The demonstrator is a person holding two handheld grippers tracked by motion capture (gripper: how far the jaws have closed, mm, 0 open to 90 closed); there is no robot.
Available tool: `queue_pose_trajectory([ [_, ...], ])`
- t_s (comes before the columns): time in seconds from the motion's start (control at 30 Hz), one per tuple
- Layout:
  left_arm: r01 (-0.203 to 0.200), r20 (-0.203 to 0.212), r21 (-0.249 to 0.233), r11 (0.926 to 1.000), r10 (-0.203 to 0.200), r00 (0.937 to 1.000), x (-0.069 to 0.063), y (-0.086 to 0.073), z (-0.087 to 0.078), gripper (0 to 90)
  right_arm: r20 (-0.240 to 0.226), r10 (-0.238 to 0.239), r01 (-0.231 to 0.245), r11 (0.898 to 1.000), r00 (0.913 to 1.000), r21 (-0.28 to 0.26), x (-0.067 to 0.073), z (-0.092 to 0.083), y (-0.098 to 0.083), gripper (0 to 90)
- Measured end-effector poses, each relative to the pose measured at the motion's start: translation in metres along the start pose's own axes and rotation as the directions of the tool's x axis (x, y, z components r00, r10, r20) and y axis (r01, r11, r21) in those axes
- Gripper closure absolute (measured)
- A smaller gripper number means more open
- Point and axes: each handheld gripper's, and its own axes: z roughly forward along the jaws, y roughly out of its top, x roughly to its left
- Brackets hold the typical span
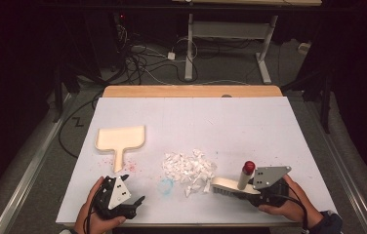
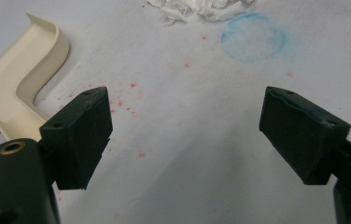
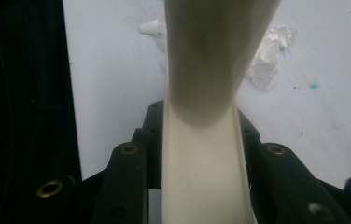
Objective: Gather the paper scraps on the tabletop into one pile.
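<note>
- While the right gripper (image 1: 250, 189) sits at the near right of the table (image 1: 269, 126), its jaws are clamped on the cream base of a small brush (image 1: 233, 185), which lies flat with its bristle end toward a pile of paper scraps (image 1: 189, 168).
- From the brush a short cream handle rises, topped by a red cap (image 1: 249, 166); the grey three-cornered plate of the gripper stands just beside that cap on its right.
- Seen from the right gripper view, the brush (image 3: 201, 154) runs straight up between the two black jaws, which press on both of its sides; a few scraps (image 3: 267, 51) lie on the white surface beyond it.
- Bristles and nearest scraps look to be touching, though the high view is too small to be sure.
- At the near left, the left gripper (image 1: 132, 197) is held in a hand (image 1: 91, 212) close to the table edge; its jaws stand wide apart with nothing between them.
- Through the left gripper view, bare white tabletop (image 2: 187, 154) shows between the open jaws (image 2: 185, 128), speckled with small red marks, and a faint blue ring (image 2: 253, 37) lies farther off, just short of the scraps (image 2: 197, 9).
- A cream dustpan (image 1: 119, 141) lies flat on the left half of the table, its handle pointing toward the left gripper and well apart from the brush; its handle and rim (image 2: 19, 79) show at the left of the left gripper view.
- The scraps lie between dustpan and brush, nearer the brush.
</note>
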Motion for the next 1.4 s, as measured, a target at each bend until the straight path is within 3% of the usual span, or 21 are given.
queue_pose_trajectory([
  [0.1,0.0,0.005,0.0,1.0,0.0,1.0,0.0,0.0,0.001,16.3,-0.005,0.017,-0.017,1.0,0.9999,-0.015,-0.004,0.009,0.004,67.6],
  [0.5,-0.01,0.012,0.005,0.9999,0.01,0.9999,0.0,0.0,0.003,16.3,0.047,-0.035,0.038,0.998,0.9983,-0.048,-0.027,0.051,0.049,67.6],
  [0.63,-0.005,0.011,0.002,1.0,0.005,0.9999,0.0,0.0,0.003,16.3,0.052,-0.017,0.022,0.996,0.9985,-0.091,-0.03,0.051,0.056,67.6],
  [0.8,-0.004,0.008,0.004,1.0,0.004,1.0,0.0,-0.001,0.001,16.3,0.037,-0.019,0.023,0.991,0.9992,-0.128,-0.023,0.036,0.057,67.6],
  [0.97,-0.004,0.005,0.001,1.0,0.004,1.0,-0.001,0.0,0.0,16.3,-0.011,-0.029,0.027,0.985,0.9995,-0.171,-0.01,0.02,0.058,67.5],
  [1.1,-0.005,0.003,0.001,1.0,0.005,1.0,0.0,0.0,0.0,16.3,-0.08,-0.048,0.032,0.981,0.9956,-0.19,0.003,0.02,0.06,67.5],
  [1.23,-0.006,0.005,0.0,1.0,0.006,1.0,0.0,0.0,0.0,16.3,-0.149,-0.072,0.048,0.986,0.9862,-0.159,0.015,0.038,0.061,67.6],
  [1.4,-0.003,0.007,-0.002,1.0,0.004,1.0,0.0,0.001,0.001,16.3,-0.171,-0.085,0.069,0.993,0.9815,-0.099,0.016,0.065,0.061,67.6],
])
